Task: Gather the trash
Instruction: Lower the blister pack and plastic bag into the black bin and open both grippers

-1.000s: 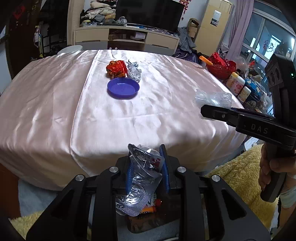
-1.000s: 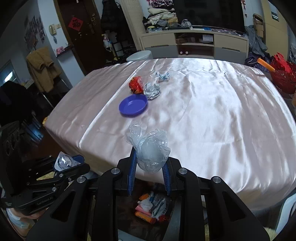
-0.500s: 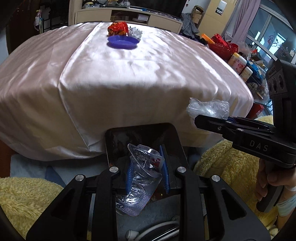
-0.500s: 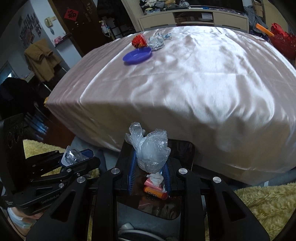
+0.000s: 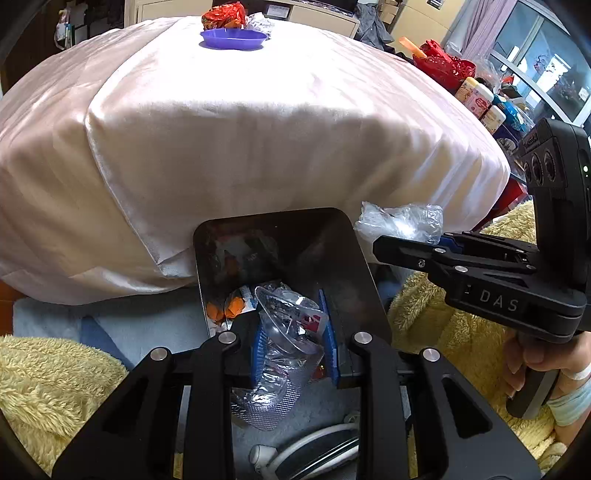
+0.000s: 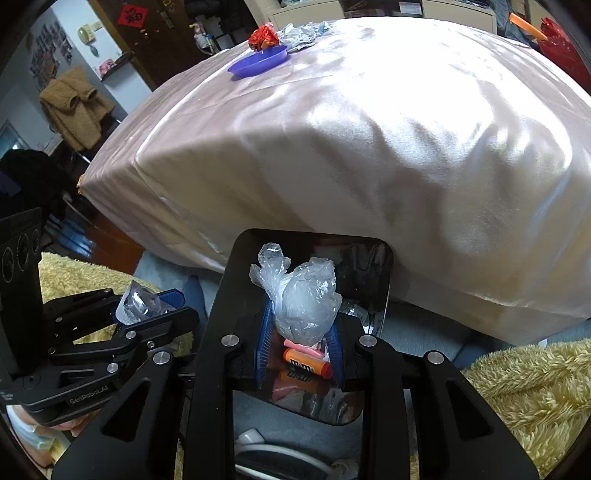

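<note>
My left gripper (image 5: 294,341) is shut on a crumpled clear plastic blister pack (image 5: 284,343) and holds it over the near edge of a black trash bin (image 5: 343,258) on the floor. My right gripper (image 6: 301,341) is shut on a balled clear plastic bag (image 6: 304,299) above the same bin (image 6: 236,280), which holds several wrappers. The right gripper also shows in the left wrist view (image 5: 406,242), at the bin's right rim. On the table a red wrapper (image 5: 223,14) and a silver wrapper (image 5: 260,24) lie behind a purple dish (image 5: 232,38).
The table (image 5: 258,129) under a pink satin cloth stands right behind the bin. A yellow fluffy rug (image 5: 55,380) lies on both sides. Bottles and a red basket (image 5: 448,68) stand at the right. A white cable (image 5: 314,446) lies near the bin.
Both grippers have come down from table height to the bin on the floor, each still holding its trash. The bin's inside now fills the lower middle of both views.
</note>
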A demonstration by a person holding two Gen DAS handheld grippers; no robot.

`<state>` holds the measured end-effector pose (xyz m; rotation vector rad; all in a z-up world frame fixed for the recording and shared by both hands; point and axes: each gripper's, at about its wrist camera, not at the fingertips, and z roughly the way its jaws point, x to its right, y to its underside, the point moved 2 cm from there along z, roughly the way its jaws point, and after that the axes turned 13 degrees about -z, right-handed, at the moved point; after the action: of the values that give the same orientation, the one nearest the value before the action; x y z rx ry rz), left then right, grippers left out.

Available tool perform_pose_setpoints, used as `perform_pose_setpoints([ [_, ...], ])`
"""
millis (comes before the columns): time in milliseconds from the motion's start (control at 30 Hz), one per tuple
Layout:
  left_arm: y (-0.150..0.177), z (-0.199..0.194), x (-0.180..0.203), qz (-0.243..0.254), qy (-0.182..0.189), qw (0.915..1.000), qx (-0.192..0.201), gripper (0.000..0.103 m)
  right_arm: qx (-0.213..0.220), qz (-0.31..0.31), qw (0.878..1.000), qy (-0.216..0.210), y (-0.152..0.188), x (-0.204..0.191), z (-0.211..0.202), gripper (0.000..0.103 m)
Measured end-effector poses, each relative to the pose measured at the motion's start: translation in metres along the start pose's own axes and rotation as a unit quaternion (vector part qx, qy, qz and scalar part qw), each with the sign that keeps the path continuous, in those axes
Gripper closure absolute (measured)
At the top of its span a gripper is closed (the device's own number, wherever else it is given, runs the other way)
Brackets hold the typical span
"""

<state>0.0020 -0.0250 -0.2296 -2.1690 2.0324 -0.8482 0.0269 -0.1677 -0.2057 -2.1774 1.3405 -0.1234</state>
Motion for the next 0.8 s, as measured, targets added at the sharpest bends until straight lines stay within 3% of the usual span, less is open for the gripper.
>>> perform_pose_setpoints([
  [100, 0.001, 0.003, -0.002, -0.002, -0.003, 0.9999, -0.009, 0.078, -0.002, 0.0, 1.0, 0.002, 0.0, 0.001, 0.001, 0.072],
  [233, 0.001, 0.001, -0.004, -0.001, -0.007, 1.0, -0.004, 0.061, 0.004, 0.011, 1.0, 0.008, 0.0, 0.004, -0.001, 0.049],
  [400, -0.001, -0.002, -0.009, -0.013, -0.009, 0.9999, 0.003, 0.051, 0.006, 0.02, 1.0, 0.014, 0.0, 0.008, -0.002, 0.037],
  [567, -0.003, -0.008, -0.013, -0.017, -0.018, 0.9996, 0.015, 0.027, 0.017, 0.037, 0.999, 0.024, 0.001, 0.016, -0.008, 0.017],
  [667, -0.004, -0.011, -0.015, -0.02, -0.023, 0.9993, 0.02, 0.018, 0.021, 0.055, 0.998, 0.021, 0.001, 0.023, -0.011, 0.016],
  [800, -0.008, -0.017, -0.017, -0.025, -0.028, 0.9991, 0.022, 0.014, 0.028, 0.072, 0.997, 0.013, -0.001, 0.029, -0.017, 0.016],
])
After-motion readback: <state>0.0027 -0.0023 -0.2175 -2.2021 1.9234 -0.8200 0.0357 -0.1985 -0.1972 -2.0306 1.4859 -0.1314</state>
